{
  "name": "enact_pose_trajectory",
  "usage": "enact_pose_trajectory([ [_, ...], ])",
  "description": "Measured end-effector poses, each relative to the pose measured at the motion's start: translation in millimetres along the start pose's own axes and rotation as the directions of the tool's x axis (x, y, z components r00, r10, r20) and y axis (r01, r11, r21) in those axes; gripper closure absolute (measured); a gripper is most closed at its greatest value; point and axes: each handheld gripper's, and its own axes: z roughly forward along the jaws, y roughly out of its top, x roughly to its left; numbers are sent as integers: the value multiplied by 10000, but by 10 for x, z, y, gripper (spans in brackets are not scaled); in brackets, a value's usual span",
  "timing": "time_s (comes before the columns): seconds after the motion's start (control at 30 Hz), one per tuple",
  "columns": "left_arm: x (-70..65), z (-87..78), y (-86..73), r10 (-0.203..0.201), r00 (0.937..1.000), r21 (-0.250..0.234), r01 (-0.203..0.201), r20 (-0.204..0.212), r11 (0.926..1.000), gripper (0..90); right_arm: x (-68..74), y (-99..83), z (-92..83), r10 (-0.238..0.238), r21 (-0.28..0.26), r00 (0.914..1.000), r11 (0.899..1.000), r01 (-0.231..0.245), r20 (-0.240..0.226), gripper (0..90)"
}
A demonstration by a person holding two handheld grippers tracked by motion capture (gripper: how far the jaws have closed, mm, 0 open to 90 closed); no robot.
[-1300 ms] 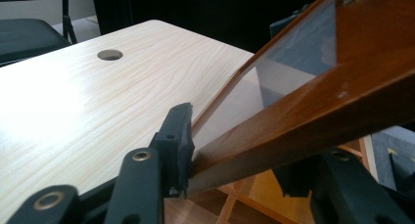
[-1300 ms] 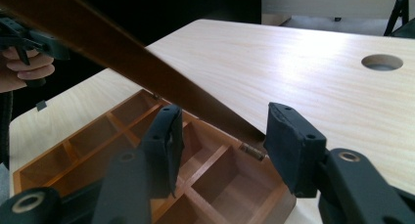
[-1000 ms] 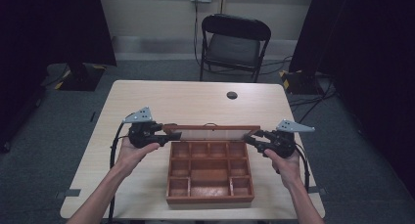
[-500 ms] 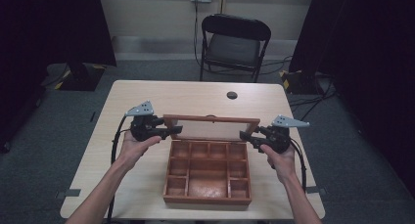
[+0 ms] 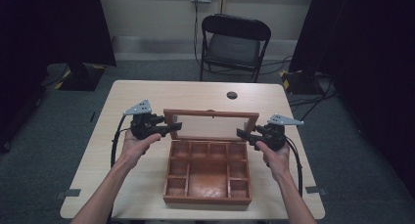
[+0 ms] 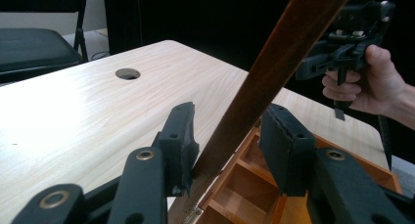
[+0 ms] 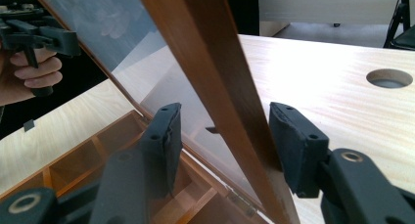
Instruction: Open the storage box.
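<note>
On the table point(image 5: 147, 99) sits a wooden compartment box point(image 5: 207, 172), its glass-paned lid point(image 5: 211, 124) raised nearly upright on the far edge. The left gripper point(image 5: 172, 129) straddles the lid's left frame: one pad touches the wood, the other stands clear. The right gripper point(image 5: 243, 133) has just been opening; its jaws flank the right frame, seemingly without pressing it.

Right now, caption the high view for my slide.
Left tool and right tool hold the wooden box's glass lid raised.
</note>
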Motion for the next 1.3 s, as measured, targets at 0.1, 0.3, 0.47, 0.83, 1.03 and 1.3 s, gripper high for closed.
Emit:
enact_pose_trajectory([
  [0.1, 12, -1, -41, -112, 9999, 123, 112, -43, 9999, 571, 3, -17, 1, 3, 20, 10000, 10000, -3, -13, 465],
  [0.3, 78, 15, -169, -606, 9975, 91, 610, -351, 9981, 576, -20, -41, 33, 44, 31, 9999, 10000, -44, 162, 466],
  [0.47, 107, 33, -202, -689, 9967, 151, 696, -435, 9975, 581, -32, -69, 65, 189, 81, 9994, 9998, -191, 292, 466],
  [0.83, 126, 87, -255, -783, 9940, 324, 810, -758, 9962, 585, -54, -92, 107, 375, 114, 9982, 9992, -381, 477, 461],
  [1.03, 139, 101, -267, -705, 9936, 267, 731, -881, 9970, 586, -71, -120, 139, 571, 207, 9966, 9981, -584, 591, 460],
  [1.3, 191, 179, -371, -922, 9904, 814, 1008, -1032, 9916, 580, -78, -127, 159, 635, 253, 9955, 9975, -654, 699, 457],
])
